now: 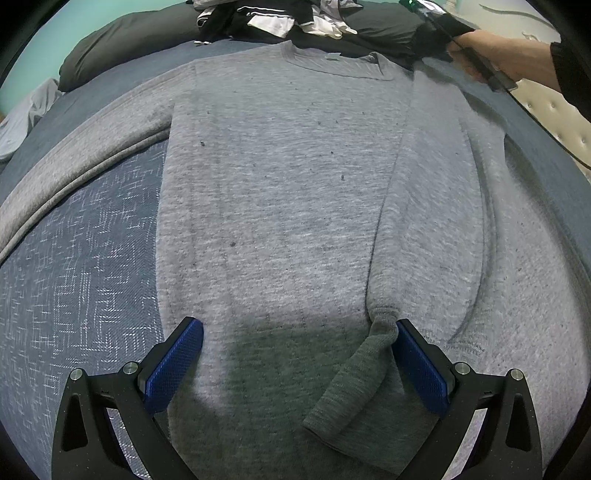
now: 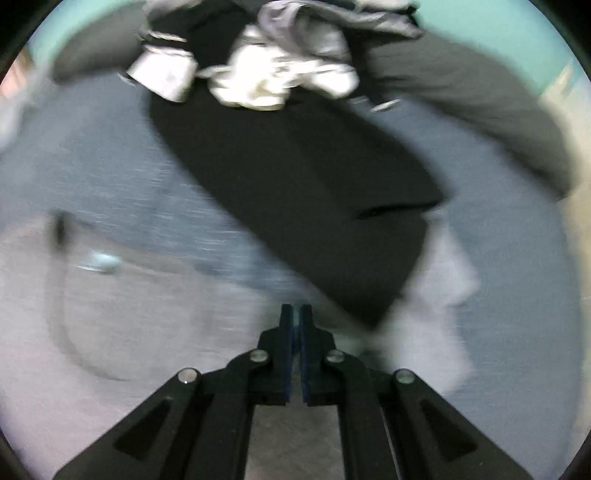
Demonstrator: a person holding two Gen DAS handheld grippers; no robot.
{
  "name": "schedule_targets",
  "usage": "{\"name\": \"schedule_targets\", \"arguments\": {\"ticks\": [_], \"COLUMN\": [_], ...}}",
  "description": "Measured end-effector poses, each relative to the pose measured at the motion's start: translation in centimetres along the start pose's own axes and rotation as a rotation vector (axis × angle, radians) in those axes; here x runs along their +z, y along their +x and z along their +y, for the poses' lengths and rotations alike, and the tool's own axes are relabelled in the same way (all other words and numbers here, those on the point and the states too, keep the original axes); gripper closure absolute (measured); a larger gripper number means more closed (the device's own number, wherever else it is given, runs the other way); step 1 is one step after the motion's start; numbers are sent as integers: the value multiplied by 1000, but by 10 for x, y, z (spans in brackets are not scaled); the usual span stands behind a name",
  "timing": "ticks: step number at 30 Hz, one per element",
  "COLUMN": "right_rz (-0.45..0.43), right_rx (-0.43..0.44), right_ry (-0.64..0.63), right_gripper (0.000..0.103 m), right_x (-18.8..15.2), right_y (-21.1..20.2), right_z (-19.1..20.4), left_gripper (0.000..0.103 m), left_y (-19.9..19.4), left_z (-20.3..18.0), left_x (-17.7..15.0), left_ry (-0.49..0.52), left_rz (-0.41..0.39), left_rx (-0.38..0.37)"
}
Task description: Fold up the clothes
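A blue patterned bed (image 1: 81, 258) carries a grey sweater (image 1: 280, 192) and clothes pile (image 1: 280, 18).

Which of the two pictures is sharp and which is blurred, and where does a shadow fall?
Left wrist view: sharp but fisheye-curved; a dark shadow falls on the grey sweater between the fingers of the open left claw. Right wrist view: motion blur smears the clothes pile and bedspread; only the shut right claw looks crisp.

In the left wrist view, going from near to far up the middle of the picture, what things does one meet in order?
Open left hand-held gripper → grey sweater lying flat on the blue bedspread → its collar → pile of black and white clothes → dark pillows.
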State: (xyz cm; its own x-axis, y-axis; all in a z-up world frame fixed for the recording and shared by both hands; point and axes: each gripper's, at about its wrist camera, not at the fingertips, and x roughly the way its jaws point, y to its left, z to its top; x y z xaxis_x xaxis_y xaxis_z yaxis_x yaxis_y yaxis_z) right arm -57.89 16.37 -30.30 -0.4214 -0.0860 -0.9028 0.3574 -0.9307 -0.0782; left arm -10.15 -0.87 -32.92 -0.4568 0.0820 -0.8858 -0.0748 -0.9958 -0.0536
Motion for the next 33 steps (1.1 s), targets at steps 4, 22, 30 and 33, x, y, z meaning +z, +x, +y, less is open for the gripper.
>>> {"name": "schedule_targets", "arguments": {"ticks": [4, 22, 30, 33], "right_rz": [-63, -94, -142, -157], "right_rx": [23, 411, 354, 308], "right_ry": [93, 514, 545, 550], "right_gripper": [99, 72, 101, 101], "right_x": [-16, -199, -223, -226], "right_y": [-20, -58, -70, -72], "right_z": [-34, -131, -133, -133], "left_gripper": [0, 0, 0, 0], "left_y": [0, -1, -2, -2], "left_z": [14, 56, 82, 96], "left_x": [3, 12, 17, 20], "left_ry": [2, -2, -1, -1], "left_rz": [0, -2, -2, -2], "left_rx": [1, 5, 7, 7]}}
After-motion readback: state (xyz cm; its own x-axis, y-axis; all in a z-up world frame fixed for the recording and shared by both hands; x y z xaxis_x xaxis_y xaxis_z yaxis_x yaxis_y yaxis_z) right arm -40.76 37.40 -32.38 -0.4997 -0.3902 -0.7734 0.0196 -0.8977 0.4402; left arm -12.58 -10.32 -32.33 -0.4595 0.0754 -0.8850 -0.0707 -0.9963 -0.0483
